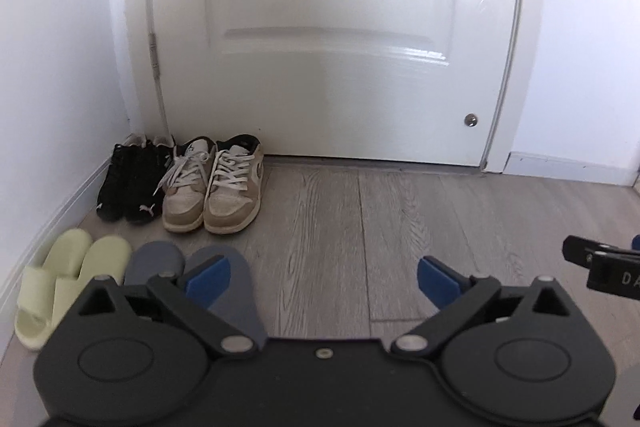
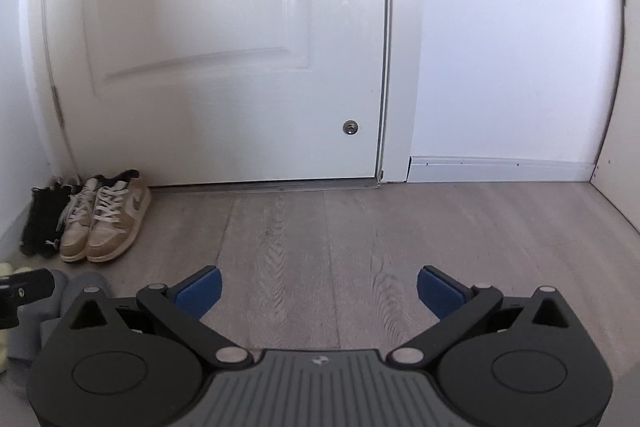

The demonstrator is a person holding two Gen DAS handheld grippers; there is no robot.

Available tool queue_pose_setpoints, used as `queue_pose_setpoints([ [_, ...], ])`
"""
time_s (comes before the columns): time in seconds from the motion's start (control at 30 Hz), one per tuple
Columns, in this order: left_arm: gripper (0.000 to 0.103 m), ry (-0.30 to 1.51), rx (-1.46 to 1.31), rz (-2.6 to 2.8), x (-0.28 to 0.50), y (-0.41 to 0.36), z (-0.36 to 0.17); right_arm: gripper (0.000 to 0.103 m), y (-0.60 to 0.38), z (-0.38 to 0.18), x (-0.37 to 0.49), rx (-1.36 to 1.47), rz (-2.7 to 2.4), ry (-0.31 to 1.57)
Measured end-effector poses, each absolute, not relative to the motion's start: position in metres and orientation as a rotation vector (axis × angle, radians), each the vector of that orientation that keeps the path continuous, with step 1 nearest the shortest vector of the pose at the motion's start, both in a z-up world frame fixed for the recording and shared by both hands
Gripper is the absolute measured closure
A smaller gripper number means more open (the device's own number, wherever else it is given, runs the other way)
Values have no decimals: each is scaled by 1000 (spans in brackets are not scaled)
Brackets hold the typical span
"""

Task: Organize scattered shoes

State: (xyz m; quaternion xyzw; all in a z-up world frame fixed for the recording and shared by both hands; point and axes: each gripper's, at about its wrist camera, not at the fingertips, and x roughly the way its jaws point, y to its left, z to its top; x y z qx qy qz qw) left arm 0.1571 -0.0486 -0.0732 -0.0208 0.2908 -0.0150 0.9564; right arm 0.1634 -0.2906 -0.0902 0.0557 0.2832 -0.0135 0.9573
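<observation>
**Shoes in rows by the white door**

Shoes sit in the left part of both views, on grey wood-grain plank floor (image 1: 360, 219). Against the door's foot stand black suede sneakers (image 1: 130, 183) and, touching them on the right, tan-and-cream laced sneakers (image 1: 214, 187). Nearer the camera lie pale yellow moulded slides (image 1: 64, 279) and smooth grey slides (image 1: 224, 279) (partly hidden behind the black tool body). The left tool (image 1: 324, 277) is spread wide, its blue pads holding nothing, one pad over the grey slides. The right tool (image 2: 318, 287) is equally wide and empty over bare floor. The panelled door (image 1: 340, 27) is glossy.
</observation>
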Motion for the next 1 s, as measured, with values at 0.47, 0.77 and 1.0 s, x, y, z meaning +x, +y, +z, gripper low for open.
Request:
queue_pose_setpoints([
  [0.47,3,547,-105,-79,-15,-61,8,0,-319,0,1,237,13,607],
  [0.77,3,603,-119,-94,-70,-82,42,0,-312,46,-73,76,1,595],
  [1.0,3,646,-94,-117,-104,-92,59,0,-311,65,-121,71,-10,588],
])
